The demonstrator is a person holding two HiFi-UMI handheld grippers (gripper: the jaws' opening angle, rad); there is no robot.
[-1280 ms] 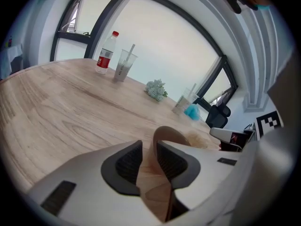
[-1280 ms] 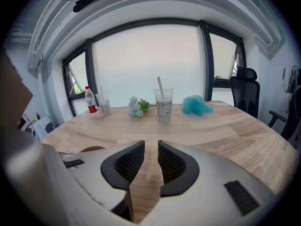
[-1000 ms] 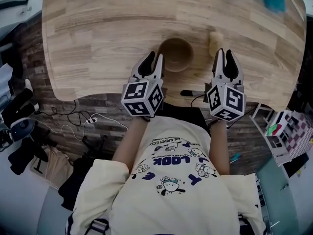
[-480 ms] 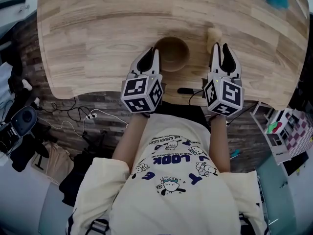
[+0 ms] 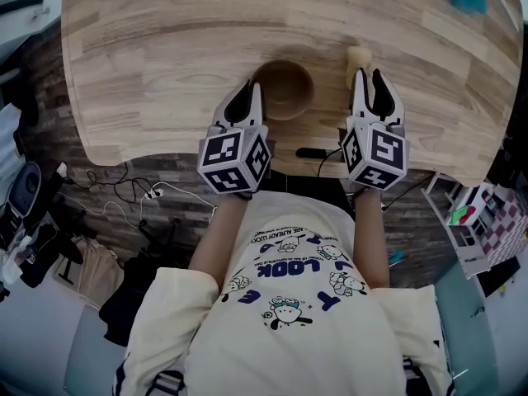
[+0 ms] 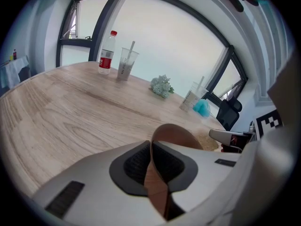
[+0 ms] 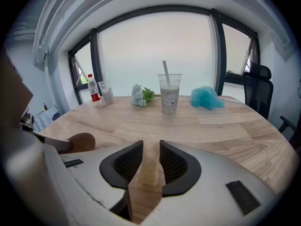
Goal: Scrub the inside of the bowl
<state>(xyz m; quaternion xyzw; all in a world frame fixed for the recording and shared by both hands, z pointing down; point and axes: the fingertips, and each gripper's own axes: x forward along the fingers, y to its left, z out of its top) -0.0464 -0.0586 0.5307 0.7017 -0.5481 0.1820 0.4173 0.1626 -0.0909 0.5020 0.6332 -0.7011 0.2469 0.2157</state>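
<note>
Wood table | bowl near the front edge, middle; looks light and hard, may slide, so hold its rim | left gripper pinches that rim | right gripper has just been opening, loose around the soft sponge; grab its middle

Cream cartoon-print T-shirt

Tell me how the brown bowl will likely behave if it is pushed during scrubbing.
The bowl looks like wood with a thin rim, so it probably stays stiff and is fairly light. It stands on a smooth tabletop, so it may slide or tip if pushed on one side. The left gripper is clamped on its rim, which should steady it.
</note>
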